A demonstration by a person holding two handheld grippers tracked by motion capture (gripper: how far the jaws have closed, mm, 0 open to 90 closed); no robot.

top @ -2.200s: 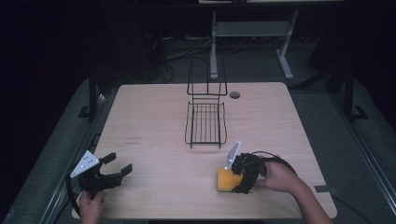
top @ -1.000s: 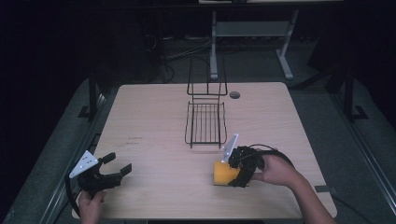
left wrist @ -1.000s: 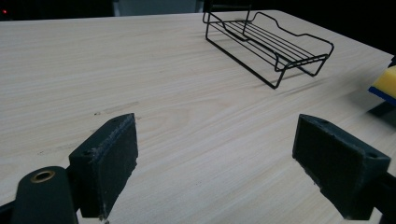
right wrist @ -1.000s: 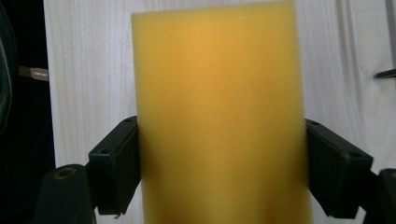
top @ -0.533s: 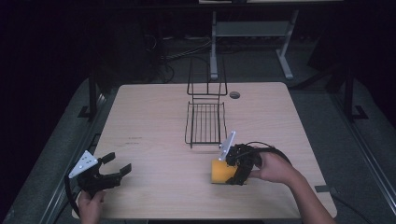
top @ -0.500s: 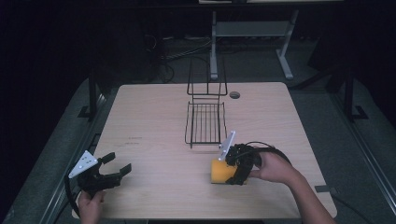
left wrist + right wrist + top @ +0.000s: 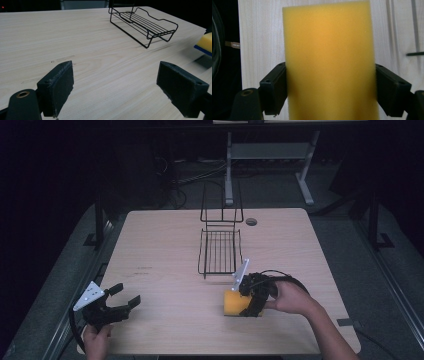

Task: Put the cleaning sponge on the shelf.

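A pale wooden table (image 7: 165, 245) fills the frame's middle, a black wire rack (image 7: 220, 251) standing at its centre. Lower right, the right gripper (image 7: 248, 302) pinches a yellow sponge (image 7: 235, 304) between its jaws; lower left, the left gripper (image 7: 125, 296) is spread wide, well apart from it.

Pale wooden table (image 7: 165, 245) with black wire rack (image 7: 220, 250) at centre. Right gripper (image 7: 244, 306) clamped on yellow rectangular sponge (image 7: 233, 304). Left gripper (image 7: 124, 296) spread near front left corner.

Yellow sponge (image 7: 234, 303) with blue underside, clamped in right gripper (image 7: 248, 307).
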